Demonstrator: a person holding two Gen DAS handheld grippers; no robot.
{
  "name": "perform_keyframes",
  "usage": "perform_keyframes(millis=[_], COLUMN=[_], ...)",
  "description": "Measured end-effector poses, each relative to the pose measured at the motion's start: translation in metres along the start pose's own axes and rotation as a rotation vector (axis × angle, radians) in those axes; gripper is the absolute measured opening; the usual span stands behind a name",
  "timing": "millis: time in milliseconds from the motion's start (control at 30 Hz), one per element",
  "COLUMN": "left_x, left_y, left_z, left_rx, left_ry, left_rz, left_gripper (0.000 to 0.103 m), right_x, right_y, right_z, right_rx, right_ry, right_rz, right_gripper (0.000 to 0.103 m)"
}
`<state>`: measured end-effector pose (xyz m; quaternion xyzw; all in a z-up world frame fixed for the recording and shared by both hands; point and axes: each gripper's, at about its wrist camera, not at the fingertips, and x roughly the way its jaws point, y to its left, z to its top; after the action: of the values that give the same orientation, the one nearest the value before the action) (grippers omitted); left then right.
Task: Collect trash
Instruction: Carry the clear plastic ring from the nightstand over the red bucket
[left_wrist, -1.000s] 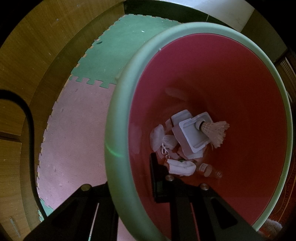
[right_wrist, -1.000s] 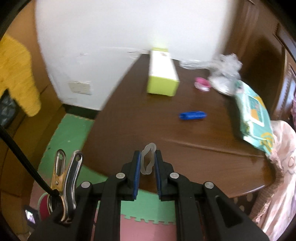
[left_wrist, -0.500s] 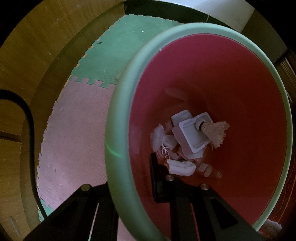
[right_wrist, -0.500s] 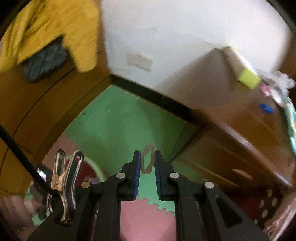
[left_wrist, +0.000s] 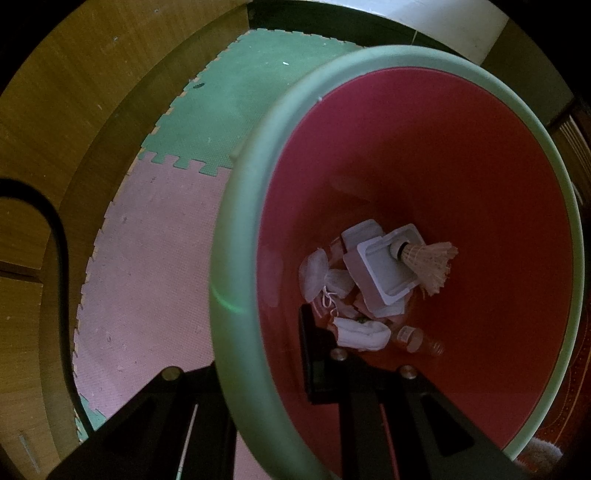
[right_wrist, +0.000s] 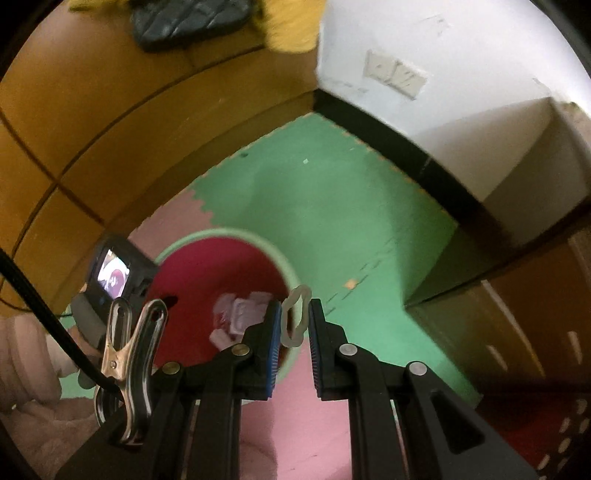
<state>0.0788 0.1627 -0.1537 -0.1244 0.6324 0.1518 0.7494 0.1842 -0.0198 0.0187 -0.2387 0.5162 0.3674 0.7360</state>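
My left gripper (left_wrist: 258, 373) is shut on the green rim (left_wrist: 236, 258) of a trash bin with a red inside; one finger is outside, one inside. At the bin's bottom lie white foam trays (left_wrist: 384, 266), a shuttlecock (left_wrist: 432, 262), tissues (left_wrist: 362, 334) and a small bottle (left_wrist: 413, 338). My right gripper (right_wrist: 293, 325) is shut on a small translucent plastic ring (right_wrist: 295, 317) and holds it above the near right rim of the bin (right_wrist: 221, 236).
The bin stands on green (right_wrist: 325, 206) and pink (left_wrist: 147, 258) foam floor mats. Wooden panels (right_wrist: 92, 110) are at left, a white wall with a socket (right_wrist: 395, 74) behind, and a brown cabinet (right_wrist: 535, 314) at right.
My right gripper has swung down from the table top and across the floor with the ring, and now hangs over the bin. The left gripper and bin have not moved.
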Motion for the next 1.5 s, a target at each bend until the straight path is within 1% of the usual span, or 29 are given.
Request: perform_keyframes(millis=[367, 533, 800, 1200, 1500], left_x=[0.000, 0.000, 0.000, -0.001, -0.001], left_y=[0.000, 0.000, 0.000, 0.001, -0.001], left_z=[0.000, 0.001, 0.001, 0.001, 0.003], left_rx=[0.000, 0.000, -0.001, -0.001, 0.004], left_ry=[0.000, 0.000, 0.000, 0.000, 0.001], left_rz=[0.000, 0.000, 0.000, -0.002, -0.001], left_gripper=[0.010, 0.010, 0.010, 0.010, 0.010], right_x=[0.064, 0.078, 0.096, 0.121, 0.127], right_y=[0.062, 0.081, 0.092, 0.098, 0.100], right_z=[-0.031, -0.036, -0.041, -0.043, -0.044], right_rx=[-0.059, -0.108, -0.118, -0.113, -0.111], right_ry=[0.087, 0.104, 0.126, 0.161, 0.170], right_rz=[0.058, 0.063, 0.067, 0.064, 0.053], right_gripper=[0.016, 0.016, 0.016, 0.016, 0.016])
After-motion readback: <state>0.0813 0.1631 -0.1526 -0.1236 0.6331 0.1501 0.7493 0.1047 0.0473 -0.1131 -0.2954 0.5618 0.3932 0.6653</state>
